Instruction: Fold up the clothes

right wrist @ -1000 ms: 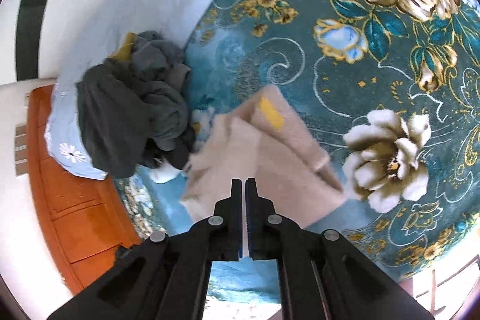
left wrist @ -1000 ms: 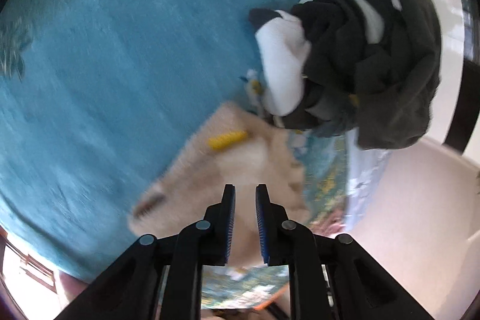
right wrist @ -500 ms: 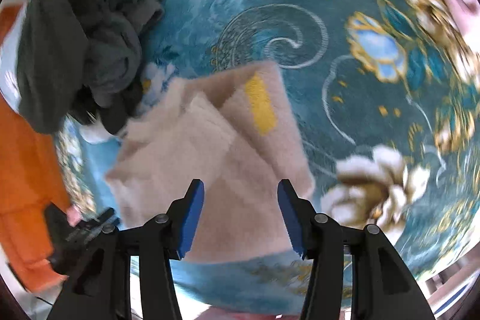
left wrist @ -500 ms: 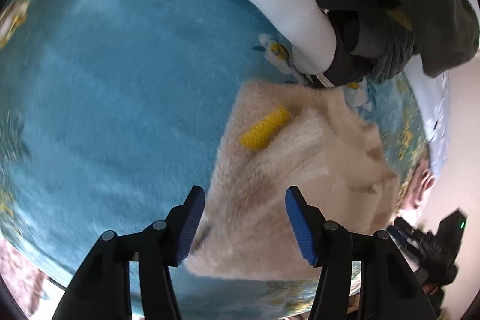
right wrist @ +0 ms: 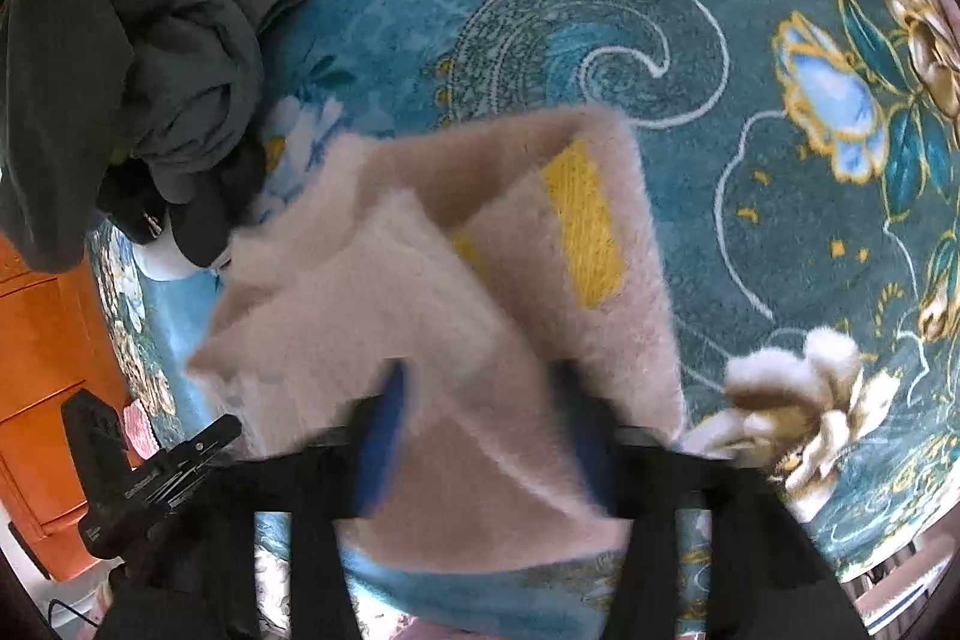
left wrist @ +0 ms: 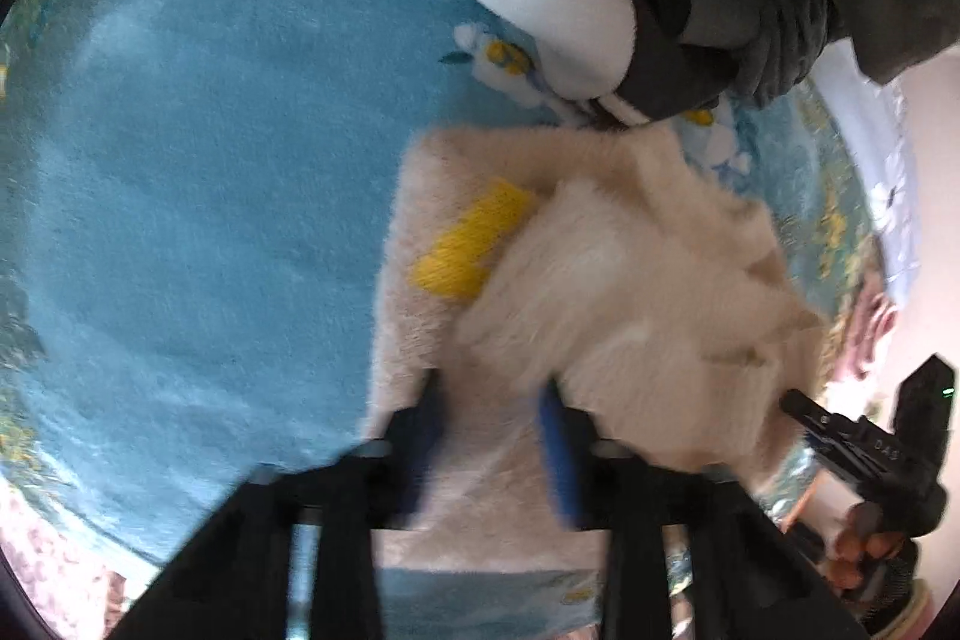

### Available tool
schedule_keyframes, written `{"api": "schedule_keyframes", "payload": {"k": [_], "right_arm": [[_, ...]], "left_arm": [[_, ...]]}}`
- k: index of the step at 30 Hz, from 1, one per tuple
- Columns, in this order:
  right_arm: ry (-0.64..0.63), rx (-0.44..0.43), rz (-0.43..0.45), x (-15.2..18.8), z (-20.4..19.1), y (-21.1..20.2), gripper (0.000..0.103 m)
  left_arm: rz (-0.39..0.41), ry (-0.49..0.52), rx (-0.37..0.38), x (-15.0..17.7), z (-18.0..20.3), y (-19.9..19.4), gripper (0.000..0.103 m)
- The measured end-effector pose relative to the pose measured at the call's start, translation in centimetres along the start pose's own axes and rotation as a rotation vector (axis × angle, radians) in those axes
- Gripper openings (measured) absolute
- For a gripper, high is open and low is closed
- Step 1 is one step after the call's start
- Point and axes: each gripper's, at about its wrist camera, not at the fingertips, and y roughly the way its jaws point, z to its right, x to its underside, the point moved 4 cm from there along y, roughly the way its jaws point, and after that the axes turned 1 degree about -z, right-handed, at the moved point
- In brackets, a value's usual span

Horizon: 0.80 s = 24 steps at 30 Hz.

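- Left wrist view: open teal carpet (left wrist: pixel 180 160) spreads on my left; the folded beige fleece garment (left wrist: pixel 576 280) lies just ahead.
- A dark clothes pile (left wrist: pixel 720 10) touches its far edge.
- My left gripper (left wrist: pixel 492 436) and right gripper (right wrist: pixel 474 430) are spread wide, blurred, straddling the fleece's near edge, gripping nothing.

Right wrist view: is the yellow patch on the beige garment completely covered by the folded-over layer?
No. The yellow patch lies exposed on the beige garment, beside the folded layer's edge.
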Motion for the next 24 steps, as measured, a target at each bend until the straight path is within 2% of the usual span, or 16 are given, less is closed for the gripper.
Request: {"api": "schedule_keyframes", "payload": {"k": [1, 4, 6, 9, 12, 14, 17, 19, 22, 24], "right_arm": [[-0.010, 0.005, -0.008, 0.2, -0.1, -0.1, 0.018], [-0.051, -0.002, -0.006, 0.4, -0.7, -0.9, 0.012], [-0.067, -0.024, 0.030, 0.2, -0.9, -2.3, 0.011], [-0.050, -0.082, 0.145, -1.1, -0.8, -6.1, 0.010], [-0.047, -0.076, 0.177, -2.5, -0.6, -6.9, 0.010], [-0.060, -0.040, 0.163, -3.1, -0.6, -6.0, 0.010], [-0.037, 0.041, 0.090, -3.9, 0.1, -3.0, 0.010], [0.000, 0.070, 0.063, -4.0, 0.9, -2.1, 0.013], [0.008, 0.084, 0.104, -3.7, 1.4, -3.1, 0.014], [0.003, 0.122, 0.132, -3.3, 2.3, -3.9, 0.019]], "left_arm": [[0.006, 0.007, -0.003, 0.2, 0.0, -0.1, 0.016], [0.043, 0.034, 0.019, 0.6, 0.3, -1.4, 0.014], [0.111, 0.028, 0.098, 0.4, 0.4, -3.8, 0.014], [0.205, 0.008, 0.200, -0.4, 0.4, -7.1, 0.014], [0.205, 0.004, 0.181, -2.7, 0.7, -6.7, 0.014], [0.155, 0.004, 0.114, -3.5, 0.7, -4.5, 0.014], [0.067, -0.018, 0.021, -4.5, 0.8, -1.0, 0.015], [0.057, -0.091, 0.067, -4.7, 0.3, -0.9, 0.020], [0.085, -0.129, 0.118, -4.5, -0.3, -2.0, 0.029], [0.106, -0.128, 0.078, -3.8, -1.3, -2.7, 0.031]]}}
